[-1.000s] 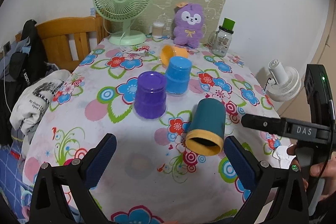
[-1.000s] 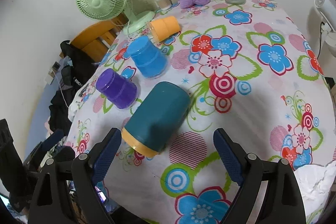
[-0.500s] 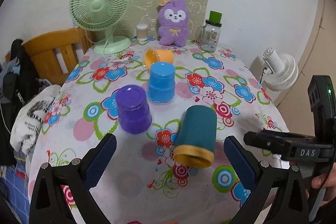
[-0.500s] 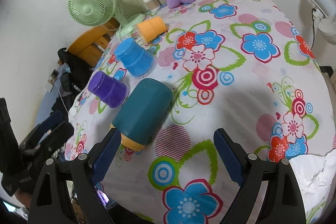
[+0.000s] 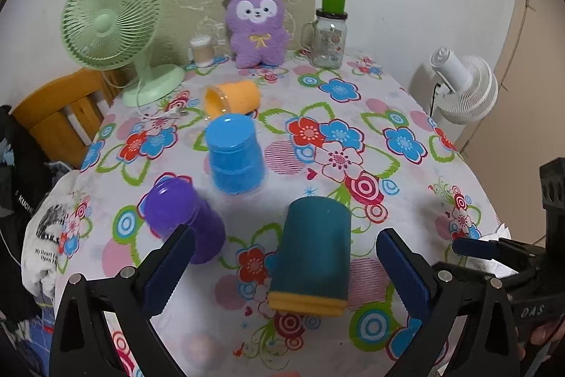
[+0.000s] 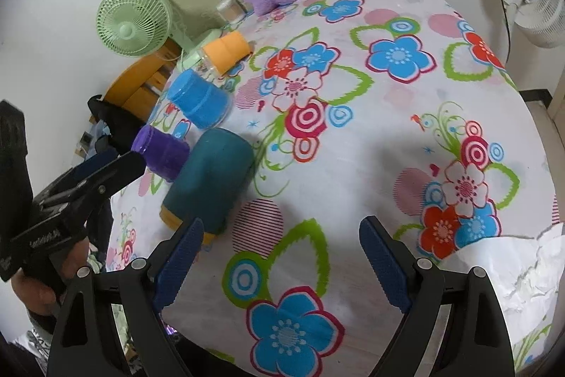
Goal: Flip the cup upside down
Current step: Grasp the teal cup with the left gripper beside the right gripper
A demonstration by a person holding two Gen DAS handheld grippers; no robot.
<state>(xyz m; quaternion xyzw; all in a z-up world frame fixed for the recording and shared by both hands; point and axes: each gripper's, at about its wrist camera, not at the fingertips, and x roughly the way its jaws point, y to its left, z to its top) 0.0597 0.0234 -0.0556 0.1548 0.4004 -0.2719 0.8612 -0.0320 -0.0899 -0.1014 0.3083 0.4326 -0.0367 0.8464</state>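
A teal cup (image 5: 314, 253) with a yellow rim lies on its side on the flowered tablecloth (image 5: 406, 115), mouth toward me. My left gripper (image 5: 286, 274) is open, and the cup lies between its blue pads without touching them. The cup also shows in the right wrist view (image 6: 212, 179). My right gripper (image 6: 280, 262) is open and empty, to the right of the cup near the table's front edge. A purple cup (image 5: 180, 218) and a blue cup (image 5: 235, 152) stand upside down. An orange cup (image 5: 231, 98) lies on its side further back.
A green desk fan (image 5: 113, 23), a purple plush toy (image 5: 257, 23), a glass jar with a green lid (image 5: 328, 34) and a small tub (image 5: 202, 50) stand along the back edge. A wooden chair (image 5: 53, 108) is at the left, a white fan (image 5: 462, 87) at the right.
My left gripper has moved forward and lower, so the teal cup now lies between its fingers. My right gripper has drifted right and back, away from the cup.
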